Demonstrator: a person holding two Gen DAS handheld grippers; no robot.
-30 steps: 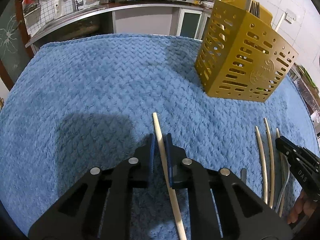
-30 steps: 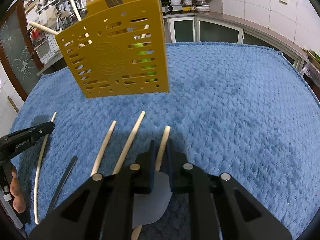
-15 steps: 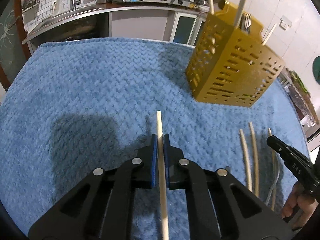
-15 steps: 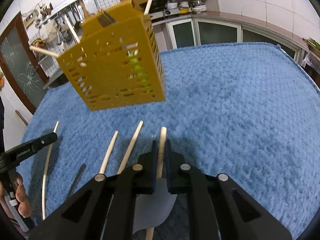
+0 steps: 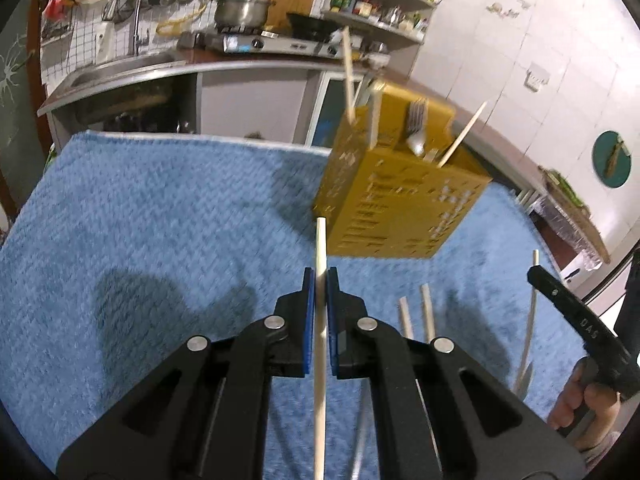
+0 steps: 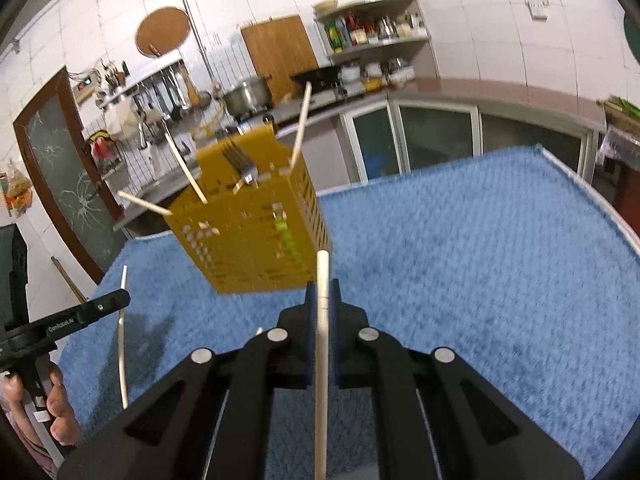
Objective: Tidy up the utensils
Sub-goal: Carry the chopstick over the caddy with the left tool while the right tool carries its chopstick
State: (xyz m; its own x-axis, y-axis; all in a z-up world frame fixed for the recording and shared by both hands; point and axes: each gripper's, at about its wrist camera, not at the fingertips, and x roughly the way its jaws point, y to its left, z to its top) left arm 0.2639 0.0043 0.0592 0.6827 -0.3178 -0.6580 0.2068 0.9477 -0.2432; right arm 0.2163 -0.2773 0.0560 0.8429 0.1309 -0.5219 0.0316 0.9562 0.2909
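My left gripper (image 5: 320,276) is shut on a pale wooden chopstick (image 5: 321,248), which hangs above the cloth and points at the yellow slotted holder (image 5: 400,208). My right gripper (image 6: 322,288) is shut on a thicker pale wooden handle (image 6: 322,268), also lifted and aimed at the holder (image 6: 248,248). The handle's lower end is hidden under the gripper. Forks (image 6: 240,160) and several chopsticks stand in the holder. Loose chopsticks (image 5: 427,308) lie on the cloth between the grippers, and another chopstick (image 6: 122,340) shows in the right wrist view.
A blue textured cloth (image 5: 140,220) covers the table; its far right edge (image 6: 580,176) drops off. Behind it runs a kitchen counter with a stove and pot (image 5: 240,10). A hand (image 6: 60,400) holds the left gripper's handle.
Both grippers have risen off the cloth with their sticks and tipped upward, so more of the kitchen shows. The left jaws closed tight on the chopstick, which straightened between them.
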